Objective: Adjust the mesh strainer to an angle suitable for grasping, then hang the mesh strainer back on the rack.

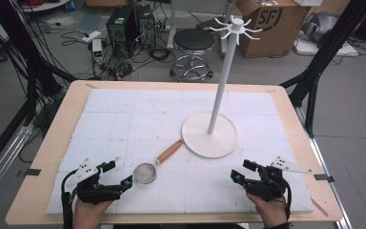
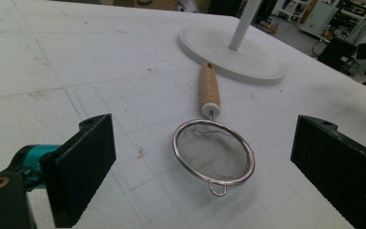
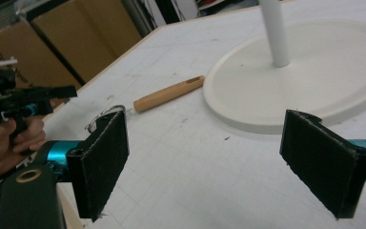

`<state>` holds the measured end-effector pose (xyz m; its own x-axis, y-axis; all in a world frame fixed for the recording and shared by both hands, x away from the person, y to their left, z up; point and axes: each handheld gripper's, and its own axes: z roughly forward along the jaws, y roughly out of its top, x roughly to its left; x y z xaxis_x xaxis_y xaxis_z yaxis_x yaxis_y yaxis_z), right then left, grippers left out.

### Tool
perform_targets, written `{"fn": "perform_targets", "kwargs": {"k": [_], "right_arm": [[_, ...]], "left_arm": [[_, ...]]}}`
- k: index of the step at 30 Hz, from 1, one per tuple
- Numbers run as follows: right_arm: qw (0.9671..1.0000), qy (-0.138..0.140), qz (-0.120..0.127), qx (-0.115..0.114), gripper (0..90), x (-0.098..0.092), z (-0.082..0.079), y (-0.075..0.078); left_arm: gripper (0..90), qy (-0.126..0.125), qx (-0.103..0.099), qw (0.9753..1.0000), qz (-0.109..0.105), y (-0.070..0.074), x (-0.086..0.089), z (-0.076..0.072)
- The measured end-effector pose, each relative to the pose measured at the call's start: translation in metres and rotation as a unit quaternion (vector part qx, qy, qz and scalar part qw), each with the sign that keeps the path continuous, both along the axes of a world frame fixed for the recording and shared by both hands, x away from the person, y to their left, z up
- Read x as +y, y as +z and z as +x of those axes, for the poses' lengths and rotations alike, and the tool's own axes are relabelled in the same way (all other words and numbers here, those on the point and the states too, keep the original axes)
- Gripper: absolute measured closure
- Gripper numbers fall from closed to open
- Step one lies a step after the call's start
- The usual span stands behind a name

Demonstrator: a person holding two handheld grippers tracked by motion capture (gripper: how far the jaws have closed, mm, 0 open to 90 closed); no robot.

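While the small mesh strainer [image 1: 145, 172] is lying untouched on the white mat [image 1: 124, 119], just short of the hook stand [image 1: 209, 136], the left gripper [image 1: 122, 172] is hovering beside it, jaws wide. The right gripper [image 1: 238, 171], jaws also spread wide, is waiting empty; picking up and hanging are both left to do.

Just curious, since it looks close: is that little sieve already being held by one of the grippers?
No, the sieve lies free on the white mat between the left gripper's open jaws, touching neither.

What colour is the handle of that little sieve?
The sieve's handle is light brown wood with a white collar near the mesh; the left gripper view shows it best.
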<state>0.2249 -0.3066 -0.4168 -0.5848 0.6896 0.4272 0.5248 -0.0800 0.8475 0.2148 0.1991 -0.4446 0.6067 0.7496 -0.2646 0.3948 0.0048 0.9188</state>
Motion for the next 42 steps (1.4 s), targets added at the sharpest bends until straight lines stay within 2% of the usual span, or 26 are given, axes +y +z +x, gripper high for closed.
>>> {"fn": "perform_targets", "kwargs": {"k": [4,9,14,17,20,24,26,28,32,34,37,39,42], "right_arm": [[0.9999,-0.013,0.006,-0.002,16.1,-0.007,-0.003,0.000],[0.9998,-0.016,0.004,0.006,16.1,-0.005,-0.006,-0.004],[0.9999,-0.016,0.004,0.004,16.1,-0.007,-0.014,-0.005],[0.9998,-0.018,0.003,0.005,16.2,-0.008,-0.015,-0.005],[0.9996,-0.028,0.006,0.008,16.1,-0.013,-0.015,-0.006],[0.9992,-0.040,0.005,0.004,16.2,-0.019,-0.017,-0.007],[0.9990,-0.044,0.007,0.005,16.2,-0.023,-0.020,-0.007],[0.9987,-0.050,0.005,0.005,16.2,-0.026,-0.022,-0.008],[0.9982,-0.058,0.013,0.006,16.1,-0.033,-0.024,-0.009],[0.9981,-0.059,0.014,0.011,16.1,-0.033,-0.025,-0.008],[0.9983,-0.057,0.012,0.006,16.2,-0.033,-0.024,-0.008],[0.9984,-0.054,0.012,0.007,16.2,-0.033,-0.024,-0.009],[0.9983,-0.054,0.015,0.013,16.2,-0.033,-0.023,-0.010]], "left_arm": [[8.4,-0.001,0.000,1.0000,0.002,0.000,-0.003,0.003],[8.4,-0.010,0.002,0.9999,0.004,0.000,-0.008,0.008],[8.6,-0.018,-0.002,0.9998,0.007,0.001,-0.017,0.011],[8.7,-0.029,0.001,0.9995,0.008,0.000,-0.023,0.015],[8.7,-0.040,0.015,0.9990,0.009,-0.001,-0.029,0.020],[9.2,-0.044,0.012,0.9989,0.009,0.001,-0.033,0.022],[10.6,-0.042,0.006,0.9990,0.015,0.003,-0.036,0.023],[12.4,-0.037,0.012,0.9988,0.031,0.005,-0.040,0.027],[12.6,-0.048,0.011,0.9975,0.051,0.013,-0.053,0.036],[12.6,-0.053,0.012,0.9958,0.075,0.017,-0.062,0.041],[13.4,-0.068,0.019,0.9937,0.086,0.021,-0.074,0.048],[18.3,-0.069,0.021,0.9922,0.101,0.020,-0.083,0.053],[18.3,-0.076,0.030,0.9903,0.113,0.020,-0.089,0.061]]}}
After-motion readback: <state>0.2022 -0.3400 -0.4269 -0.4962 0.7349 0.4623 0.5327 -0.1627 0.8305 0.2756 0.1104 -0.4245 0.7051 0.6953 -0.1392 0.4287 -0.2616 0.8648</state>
